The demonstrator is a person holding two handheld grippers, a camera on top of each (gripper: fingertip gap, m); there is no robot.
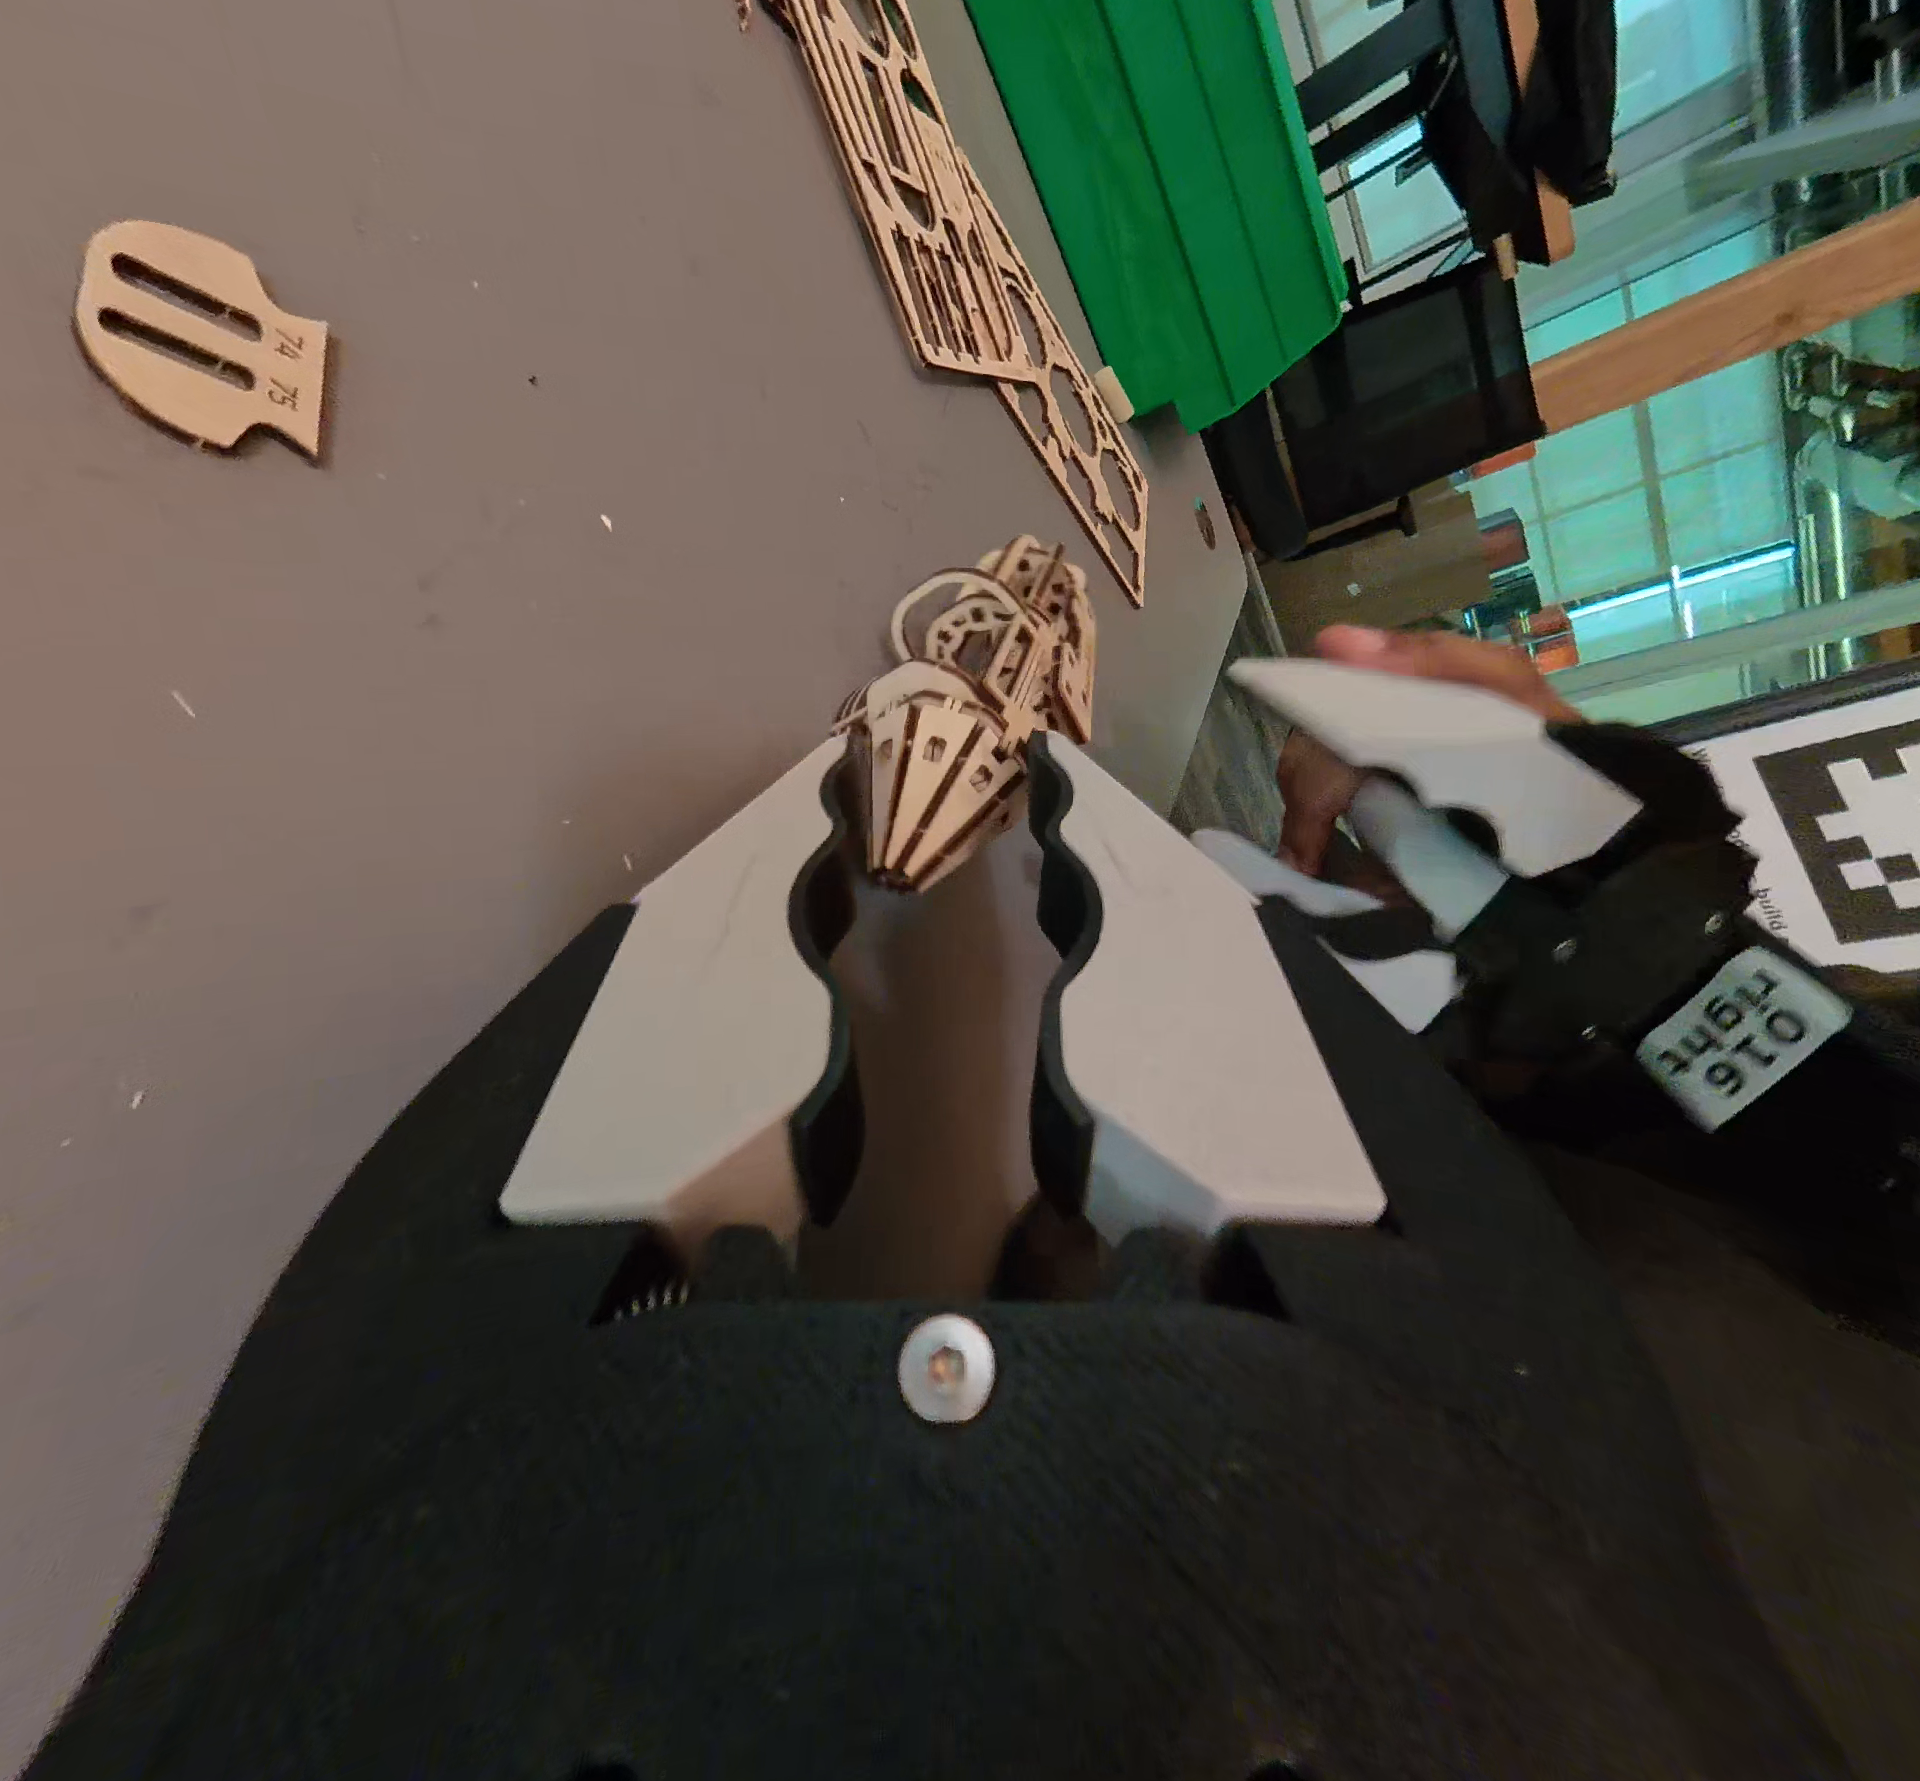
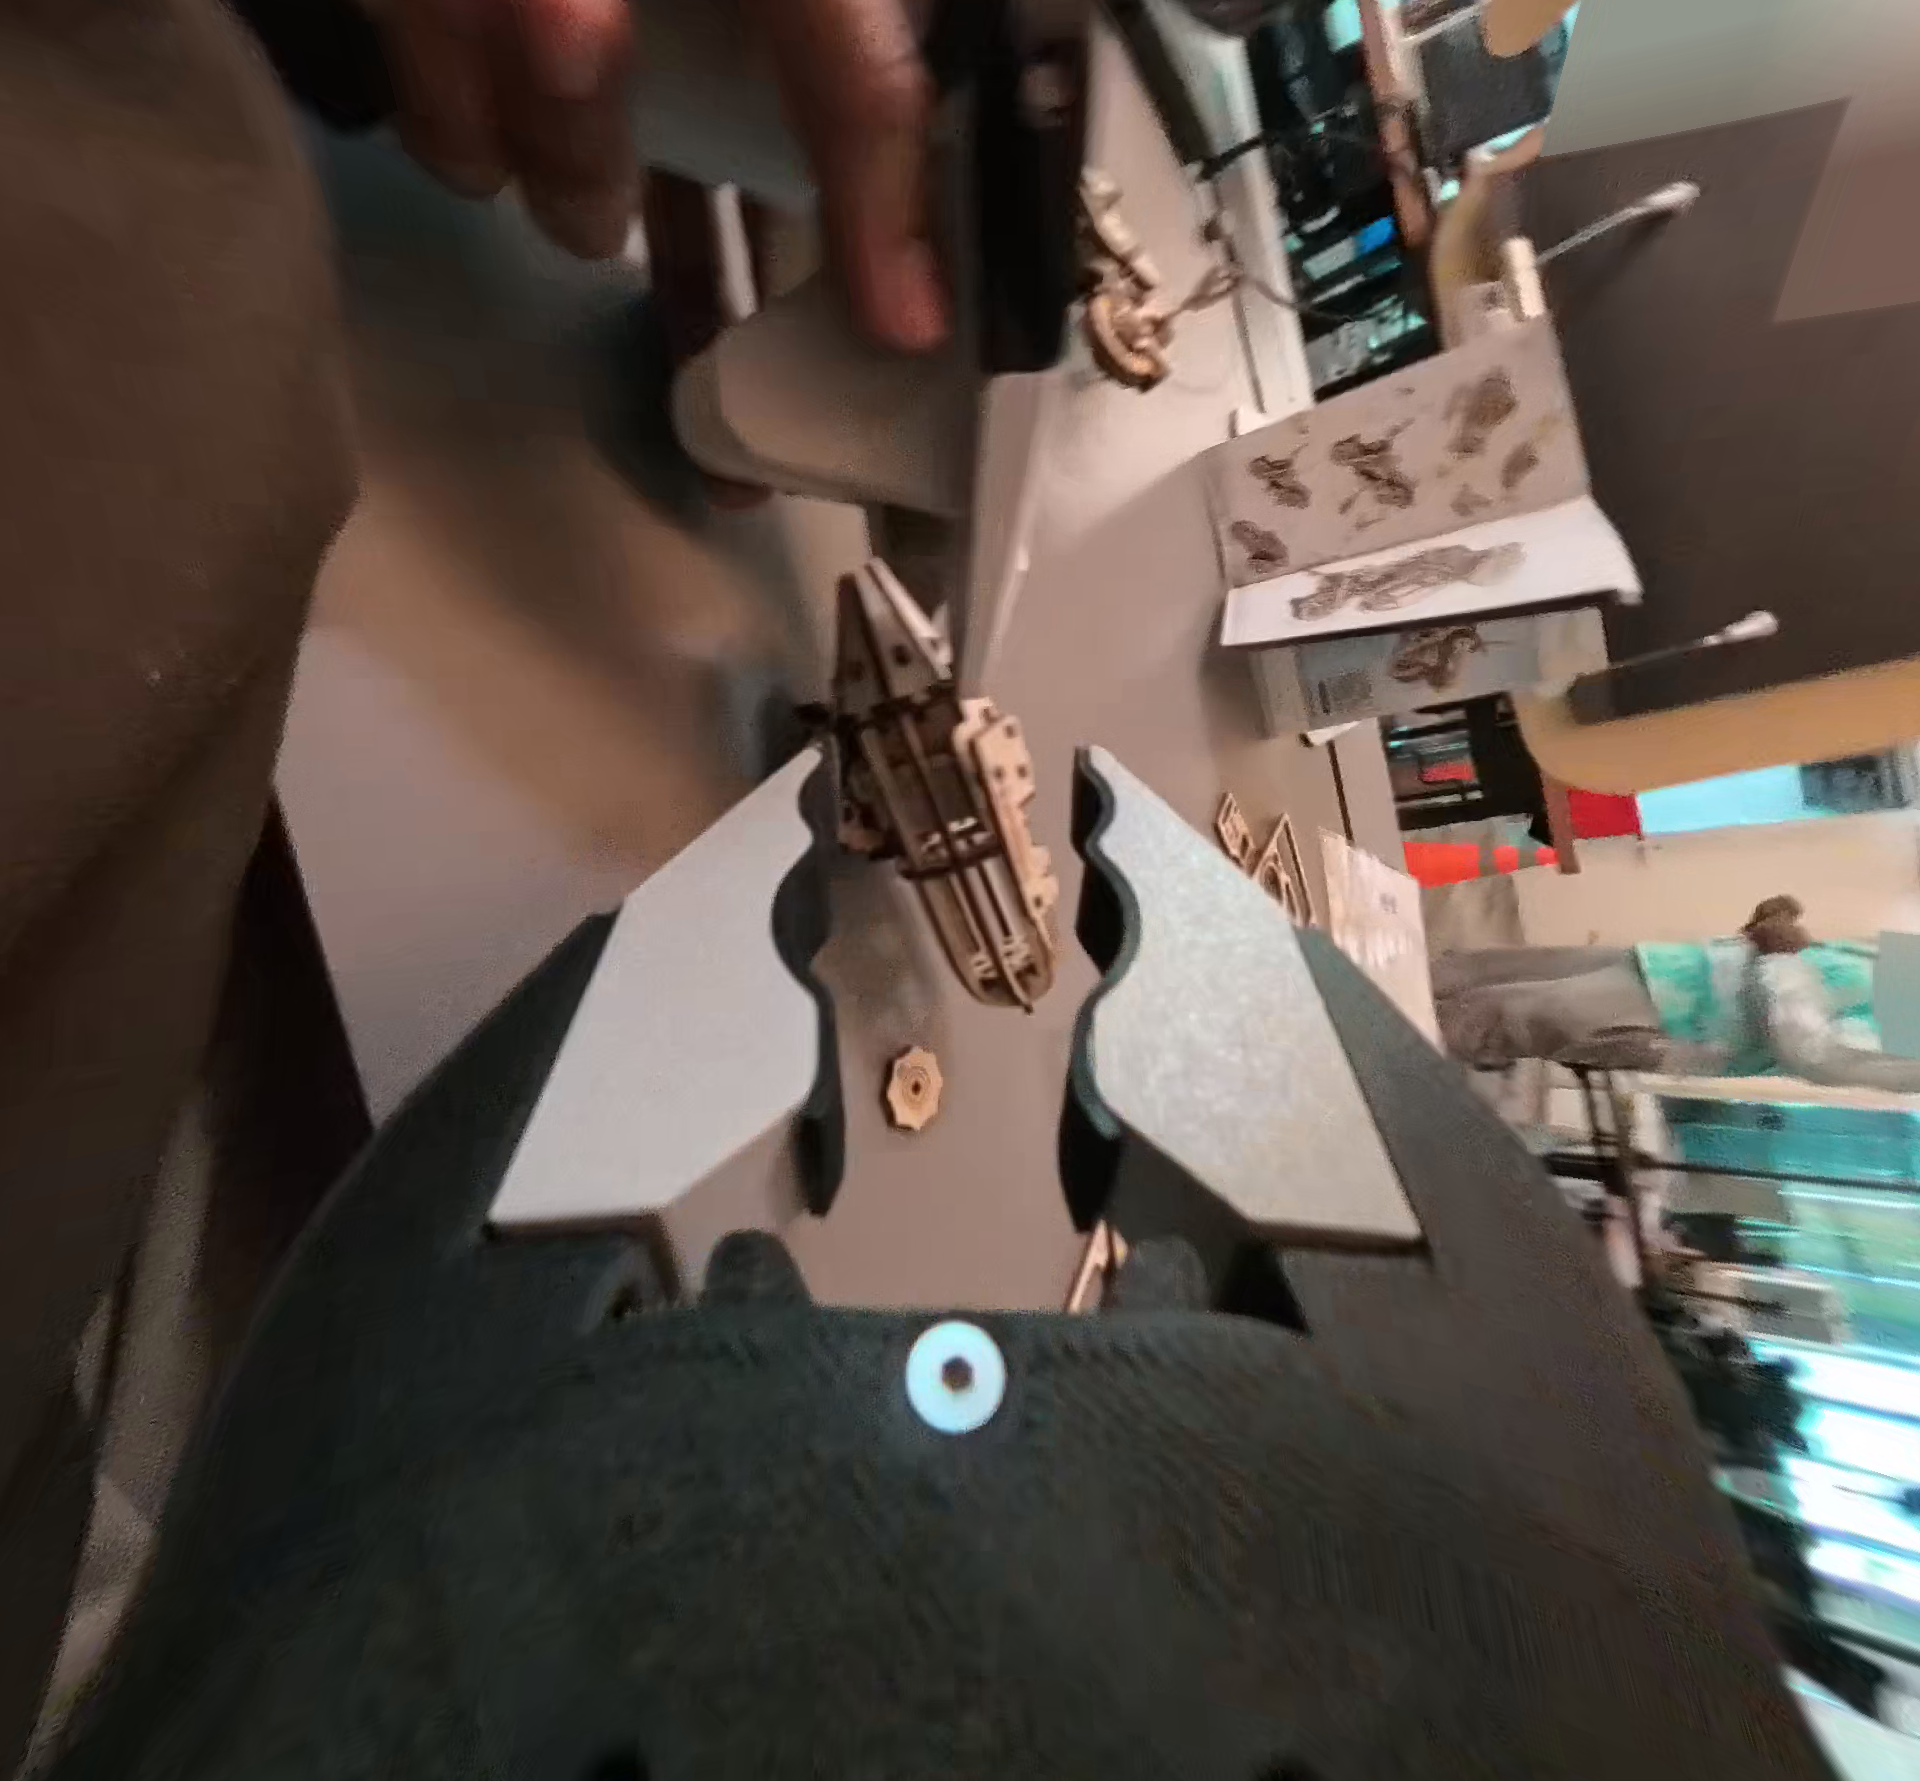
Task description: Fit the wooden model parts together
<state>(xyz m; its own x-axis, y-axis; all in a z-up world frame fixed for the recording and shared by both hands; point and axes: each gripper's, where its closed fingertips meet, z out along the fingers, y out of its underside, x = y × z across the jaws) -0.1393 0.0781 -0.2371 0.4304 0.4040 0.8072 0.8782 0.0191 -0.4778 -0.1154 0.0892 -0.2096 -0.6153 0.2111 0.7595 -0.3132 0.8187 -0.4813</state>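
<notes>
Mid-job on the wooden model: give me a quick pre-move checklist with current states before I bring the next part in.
1. Left gripper gripping the wooden model: ok, its fingertips flank the nose end closely.
2. Right gripper free to pick: ok, jaws apart, nothing clamped; the model only shows between them.
3. Next part located: ok, a small gear-shaped piece lies on the table below the right gripper.
4. Other loose parts spotted: ok, a slotted flat piece and the cut-out sheet lie on the table.
5. Which slot takes the gear piece: cannot tell.
6. Right view sharpness: not ok, blurred.
</notes>
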